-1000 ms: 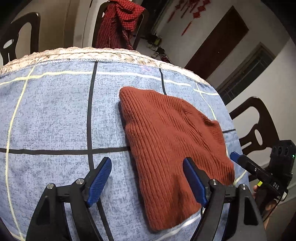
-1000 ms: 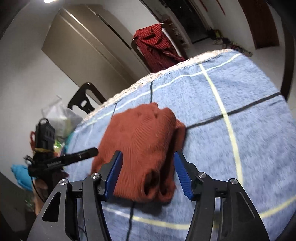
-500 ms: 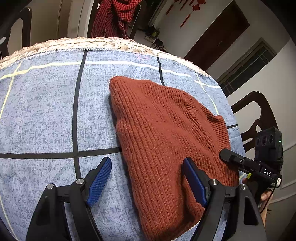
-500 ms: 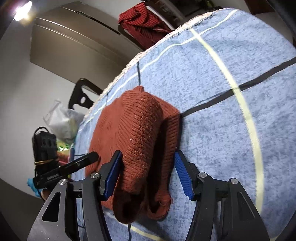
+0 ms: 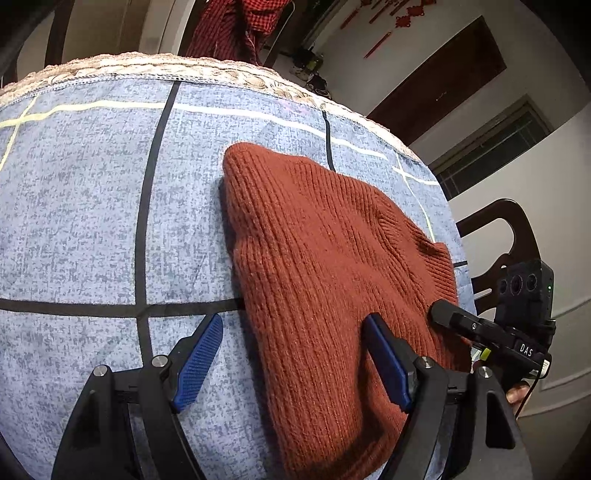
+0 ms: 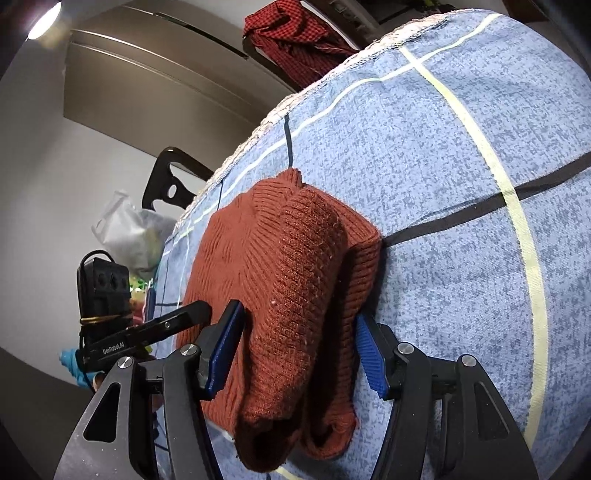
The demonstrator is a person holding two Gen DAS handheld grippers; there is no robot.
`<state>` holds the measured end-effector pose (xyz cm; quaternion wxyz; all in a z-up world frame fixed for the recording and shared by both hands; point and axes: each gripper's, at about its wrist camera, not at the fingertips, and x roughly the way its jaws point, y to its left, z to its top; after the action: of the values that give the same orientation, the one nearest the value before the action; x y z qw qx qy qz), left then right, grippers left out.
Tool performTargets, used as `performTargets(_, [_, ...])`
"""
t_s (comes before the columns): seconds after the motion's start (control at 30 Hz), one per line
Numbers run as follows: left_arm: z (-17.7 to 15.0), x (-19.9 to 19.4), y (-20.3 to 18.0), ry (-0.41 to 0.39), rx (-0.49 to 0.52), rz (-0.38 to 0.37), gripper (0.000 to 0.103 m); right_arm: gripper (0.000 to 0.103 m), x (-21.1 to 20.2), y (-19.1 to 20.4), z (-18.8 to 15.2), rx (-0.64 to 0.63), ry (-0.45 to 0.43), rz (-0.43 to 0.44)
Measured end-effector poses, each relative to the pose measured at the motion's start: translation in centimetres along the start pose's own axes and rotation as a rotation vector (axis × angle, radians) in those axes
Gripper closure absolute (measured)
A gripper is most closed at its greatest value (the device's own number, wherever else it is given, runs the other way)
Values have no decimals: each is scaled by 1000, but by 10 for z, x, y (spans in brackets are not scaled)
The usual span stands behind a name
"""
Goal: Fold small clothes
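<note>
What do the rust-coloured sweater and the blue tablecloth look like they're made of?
Sweater: soft ribbed knit, likely wool or acrylic; vertical ribs and fuzzy matte surface show. Tablecloth: woven fabric, perhaps cotton or linen blend; mottled matte weave with printed lines and a lace-like trim.

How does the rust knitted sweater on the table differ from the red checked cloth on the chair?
The sweater is plain rust with a ribbed knit; the checked cloth is red with a dark check. The sweater lies folded on the blue tablecloth; the cloth hangs over a chair back beyond the table. The sweater sits between the right tool's open pads; the cloth is far from both tools. Both are reddish fabric.
</note>
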<state>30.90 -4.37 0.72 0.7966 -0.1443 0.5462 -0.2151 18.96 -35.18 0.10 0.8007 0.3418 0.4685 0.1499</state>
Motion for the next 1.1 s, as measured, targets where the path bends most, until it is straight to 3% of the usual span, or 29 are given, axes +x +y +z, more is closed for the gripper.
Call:
performTargets(0.17, [1, -1, 4, 4, -19, -13, 32, 58, 5, 10, -1, -47, -1, -49])
performTargets(0.33, [0, -1, 3, 17, -27, -45, 55, 65, 8, 17, -4, -53, -20, -69])
performTargets(0.43, [-1, -2, -2, 5, -3, -30, 62, 68, 7, 21, -5, -51, -36, -81])
performTargets(0.73, [0, -8, -6, -8, -2, -35, 69, 80, -2, 36, -7, -63, -90, -100])
performTargets(0.9, [1, -20, -5, -20, -4, -50, 69, 80, -2, 50, -9, -99, -86, -121])
performTargets(1.1, [1, -11, -8, -3, 14, 13, 69, 75, 5, 43, -9, -75, -72, -171])
